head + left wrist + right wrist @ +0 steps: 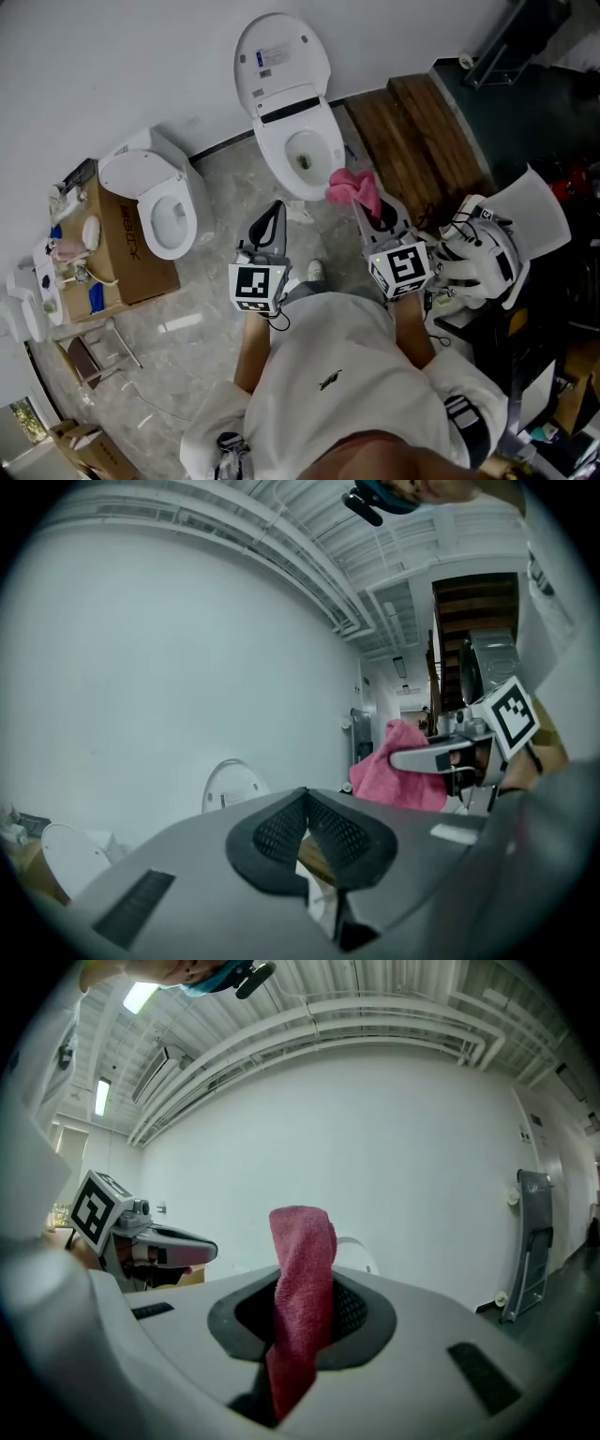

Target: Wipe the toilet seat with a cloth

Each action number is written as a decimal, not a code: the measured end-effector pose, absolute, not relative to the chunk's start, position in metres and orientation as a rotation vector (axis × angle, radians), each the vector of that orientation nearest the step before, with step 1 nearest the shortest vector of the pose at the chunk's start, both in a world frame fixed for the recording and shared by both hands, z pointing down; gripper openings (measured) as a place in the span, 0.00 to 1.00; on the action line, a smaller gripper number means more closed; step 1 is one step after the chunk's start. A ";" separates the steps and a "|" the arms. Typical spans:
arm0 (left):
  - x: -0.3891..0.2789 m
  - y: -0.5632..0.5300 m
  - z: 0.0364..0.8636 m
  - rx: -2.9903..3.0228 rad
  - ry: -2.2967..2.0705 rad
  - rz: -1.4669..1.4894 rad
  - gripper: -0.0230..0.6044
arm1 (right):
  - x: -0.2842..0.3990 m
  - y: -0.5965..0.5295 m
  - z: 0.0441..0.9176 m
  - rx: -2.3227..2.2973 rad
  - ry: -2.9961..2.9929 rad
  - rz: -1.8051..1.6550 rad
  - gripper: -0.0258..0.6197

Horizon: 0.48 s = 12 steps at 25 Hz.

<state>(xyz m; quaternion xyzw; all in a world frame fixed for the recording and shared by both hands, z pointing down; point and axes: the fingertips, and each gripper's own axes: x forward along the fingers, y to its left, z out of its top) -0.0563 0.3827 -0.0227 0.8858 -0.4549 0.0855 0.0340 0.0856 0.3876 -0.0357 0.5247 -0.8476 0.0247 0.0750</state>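
Note:
A white toilet (298,150) stands against the wall with its lid (279,58) raised and the seat ring down. My right gripper (362,202) is shut on a pink cloth (352,187), which hangs just right of the bowl's front rim, in the air. In the right gripper view the cloth (302,1279) stands up between the pads. My left gripper (273,217) hovers left of the bowl's front, jaws shut with nothing between them. The left gripper view shows the cloth (398,772) and the toilet lid (234,787) beyond.
A second white toilet (161,202) sits at the left beside a cardboard box (124,251) with small items on top. A wooden platform (424,141) runs along the right. A white helmet-like object (480,255) is near my right arm. A folding stool (94,354) stands lower left.

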 end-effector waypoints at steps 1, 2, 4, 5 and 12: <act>-0.059 0.376 -0.022 2.727 -1.394 0.263 0.05 | 0.083 0.381 -0.035 1.576 -2.541 0.072 0.12; -0.061 0.370 -0.022 2.730 -1.391 0.265 0.05 | 0.080 0.375 -0.035 1.578 -2.540 0.070 0.12; -0.066 0.357 -0.019 2.730 -1.388 0.267 0.05 | 0.075 0.364 -0.033 1.580 -2.538 0.067 0.12; -0.068 0.351 -0.017 2.727 -1.389 0.267 0.05 | 0.073 0.360 -0.031 1.581 -2.535 0.070 0.12; -0.069 0.316 -0.008 2.711 -1.381 0.271 0.05 | 0.075 0.327 -0.021 1.582 -2.519 0.103 0.12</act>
